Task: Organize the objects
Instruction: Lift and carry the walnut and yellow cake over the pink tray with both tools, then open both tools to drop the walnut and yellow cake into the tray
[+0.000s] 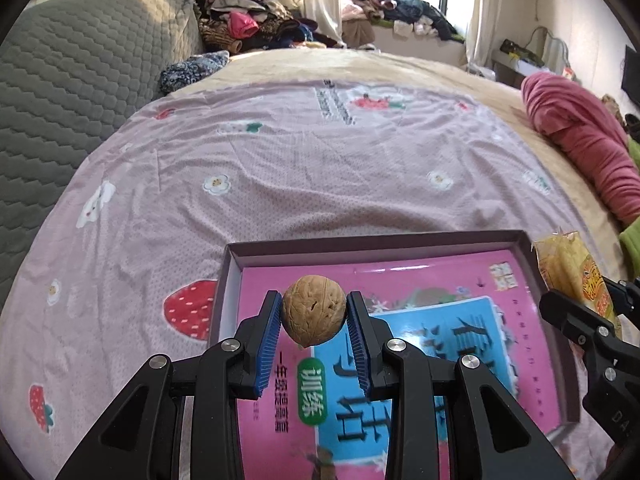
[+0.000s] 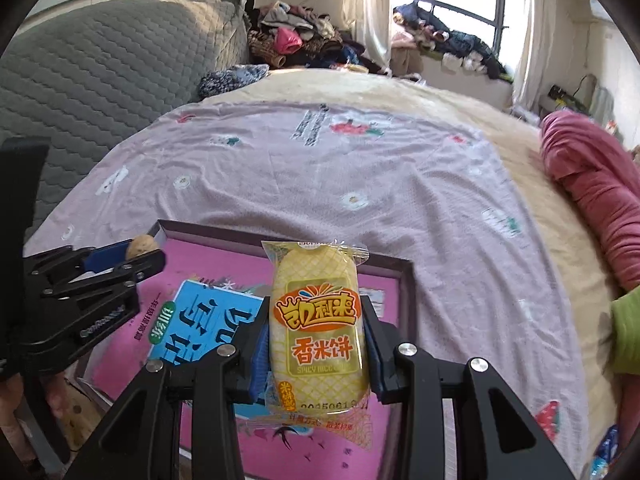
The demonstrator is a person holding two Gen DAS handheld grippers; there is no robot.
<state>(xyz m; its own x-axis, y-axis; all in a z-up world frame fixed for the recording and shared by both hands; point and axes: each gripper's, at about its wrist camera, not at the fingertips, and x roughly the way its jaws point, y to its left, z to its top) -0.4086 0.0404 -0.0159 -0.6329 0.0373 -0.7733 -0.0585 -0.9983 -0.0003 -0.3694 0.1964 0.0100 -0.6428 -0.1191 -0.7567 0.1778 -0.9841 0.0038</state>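
Note:
My left gripper (image 1: 313, 312) is shut on a brown walnut (image 1: 314, 314) and holds it above a shallow dark box (image 1: 532, 264) that lies on the bed. A pink and blue book (image 1: 420, 320) lies flat inside the box. My right gripper (image 2: 318, 344) is shut on a yellow rice-cracker packet (image 2: 318, 320), upright, above the box's right half (image 2: 406, 280). In the right wrist view the left gripper (image 2: 132, 258) with the walnut (image 2: 143, 245) shows at the left. In the left wrist view the packet (image 1: 576, 276) and the right gripper show at the right edge.
The box sits on a pink strawberry-print sheet (image 1: 300, 168) over a beige bed. A grey quilted headboard (image 1: 80, 80) is at the left. A pink rolled blanket (image 1: 580, 140) lies at the right. Piles of clothes (image 1: 256, 20) are at the back by the window.

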